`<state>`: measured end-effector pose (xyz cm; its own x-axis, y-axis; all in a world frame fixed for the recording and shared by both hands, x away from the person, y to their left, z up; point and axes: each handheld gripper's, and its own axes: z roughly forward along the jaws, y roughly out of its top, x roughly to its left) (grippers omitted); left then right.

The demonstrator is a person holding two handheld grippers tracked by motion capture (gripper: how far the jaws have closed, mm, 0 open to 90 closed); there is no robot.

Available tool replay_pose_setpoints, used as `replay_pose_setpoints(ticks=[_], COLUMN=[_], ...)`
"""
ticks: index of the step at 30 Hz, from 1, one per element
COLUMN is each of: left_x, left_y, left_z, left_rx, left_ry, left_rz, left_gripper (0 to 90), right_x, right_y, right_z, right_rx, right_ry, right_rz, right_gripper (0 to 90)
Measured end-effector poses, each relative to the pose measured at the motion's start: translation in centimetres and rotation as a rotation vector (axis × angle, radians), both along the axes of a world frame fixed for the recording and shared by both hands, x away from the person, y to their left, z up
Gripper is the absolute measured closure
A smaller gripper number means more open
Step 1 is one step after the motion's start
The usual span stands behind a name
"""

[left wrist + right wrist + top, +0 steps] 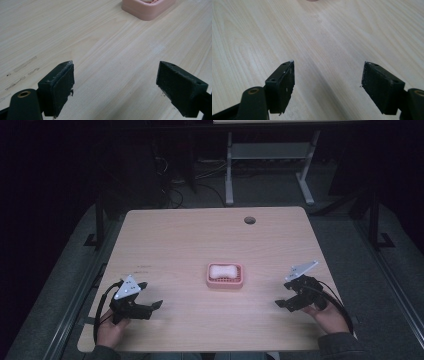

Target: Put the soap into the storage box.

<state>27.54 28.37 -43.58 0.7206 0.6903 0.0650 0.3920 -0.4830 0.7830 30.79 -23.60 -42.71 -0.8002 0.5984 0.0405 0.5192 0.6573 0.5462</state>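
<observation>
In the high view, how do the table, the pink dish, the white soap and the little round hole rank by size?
1. Table
2. Pink dish
3. White soap, lying in the dish
4. Round hole, though it lies farther from the camera.

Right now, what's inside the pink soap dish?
A white bar of soap lies in the pink soap dish, taking up most of it. A ribbed pink floor shows along the near edge. What lies beneath the bar is covered. Both grippers rest apart from it, jaws open.

High view looks down over table (190, 240); both gripper views sit low, close, sharing same tabletop
</observation>
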Motion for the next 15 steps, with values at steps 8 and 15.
replay_pose_setpoints(ticks=[8,15], left_x=[0.0,-0.1], left_y=[-0.2,-0.2], left_z=[-0.1,-0.1], left_rx=[-0.003,-0.005], left_ry=[-0.001,-0.001], left_rz=[-0.002,-0.003], left_gripper=[14.5,14.5], right_x=[-0.8,-1.6], right_y=[-0.8,-1.2], right_z=[-0.6,-0.9], right_rx=[0.008,0.013], right_ry=[0.003,0.001], right_rz=[-0.012,-0.031], right_gripper=[25.9,25.9])
